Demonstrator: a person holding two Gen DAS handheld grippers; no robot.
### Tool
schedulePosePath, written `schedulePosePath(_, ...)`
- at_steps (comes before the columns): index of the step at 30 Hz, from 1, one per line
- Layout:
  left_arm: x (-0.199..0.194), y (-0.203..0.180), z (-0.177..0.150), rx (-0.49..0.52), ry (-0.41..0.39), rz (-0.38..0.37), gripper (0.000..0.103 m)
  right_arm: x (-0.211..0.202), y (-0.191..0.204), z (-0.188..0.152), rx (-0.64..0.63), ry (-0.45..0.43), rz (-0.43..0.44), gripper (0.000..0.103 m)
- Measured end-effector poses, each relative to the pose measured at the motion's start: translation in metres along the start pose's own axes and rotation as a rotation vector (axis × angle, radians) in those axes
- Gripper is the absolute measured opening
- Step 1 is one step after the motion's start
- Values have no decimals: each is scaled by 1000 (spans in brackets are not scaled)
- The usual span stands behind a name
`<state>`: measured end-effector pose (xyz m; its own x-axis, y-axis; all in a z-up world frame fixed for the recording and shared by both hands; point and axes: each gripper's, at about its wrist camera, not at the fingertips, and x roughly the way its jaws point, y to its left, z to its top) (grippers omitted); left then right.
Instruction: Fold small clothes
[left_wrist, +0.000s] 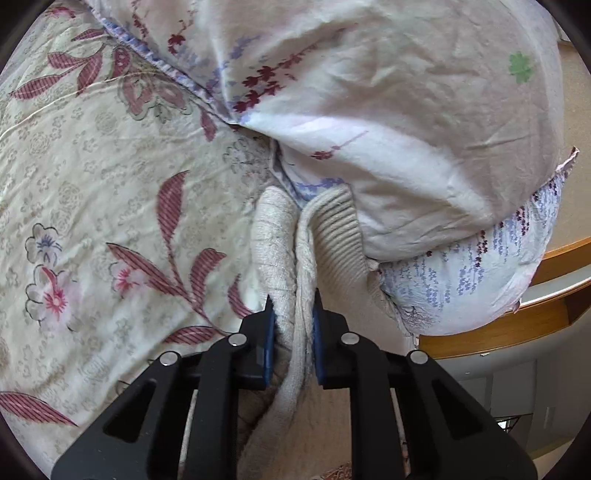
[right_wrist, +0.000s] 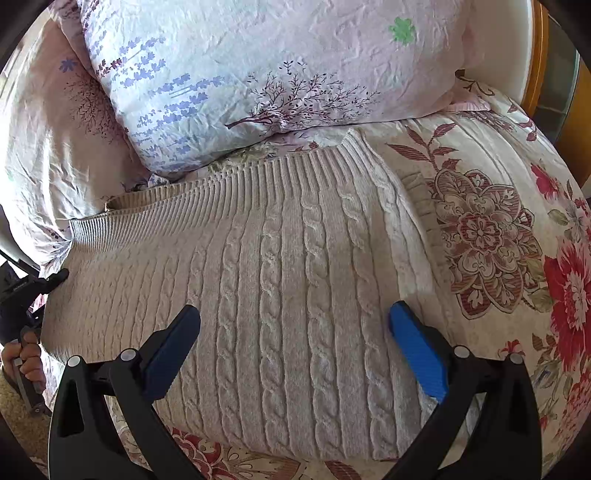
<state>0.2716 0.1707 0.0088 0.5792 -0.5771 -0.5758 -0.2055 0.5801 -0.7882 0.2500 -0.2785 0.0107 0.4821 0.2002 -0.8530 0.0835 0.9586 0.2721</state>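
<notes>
A cream cable-knit sweater (right_wrist: 288, 288) lies spread on a floral bedspread (right_wrist: 517, 221), its ribbed hem toward the pillows. My right gripper (right_wrist: 291, 321) is open just above the sweater's middle and holds nothing. My left gripper (left_wrist: 293, 306) is shut on a bunched fold of the sweater (left_wrist: 280, 251), with the ribbed band sticking up past the fingers. The left gripper also shows in the right wrist view (right_wrist: 55, 278) at the sweater's left edge.
Two pillows with purple flower print (right_wrist: 258, 74) lie just beyond the sweater's hem. A wooden bed frame edge (left_wrist: 517, 325) runs at the right in the left wrist view. The person's hand (right_wrist: 26, 362) holds the left gripper's handle.
</notes>
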Motion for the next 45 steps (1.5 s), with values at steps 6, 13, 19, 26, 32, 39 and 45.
schedulePosePath(6,-2,-27,-9,47,2,-16,15,-6,-3,-3,20,-14,22,102)
schedulePosePath(13,2,-64,-18,90,-5,-57,14,-10,-2,-6,34,-25,40,102)
schedulePosePath(19,12,-100,-30,192,12,-22,14,-16,1,-6,37,-41,57,102)
schedulePosePath(26,36,-136,-41,160,76,-129,14,-23,-4,-10,51,-49,66,102)
schedulePosePath(32,76,-176,-62,120,168,-221,14,-23,-15,-11,75,-51,74,102)
schedulePosePath(39,136,-214,-100,131,309,-265,14,-28,-26,-12,92,-64,92,102)
schedulePosePath(45,177,-190,-120,13,470,-244,24,-41,-36,-4,127,-99,127,102)
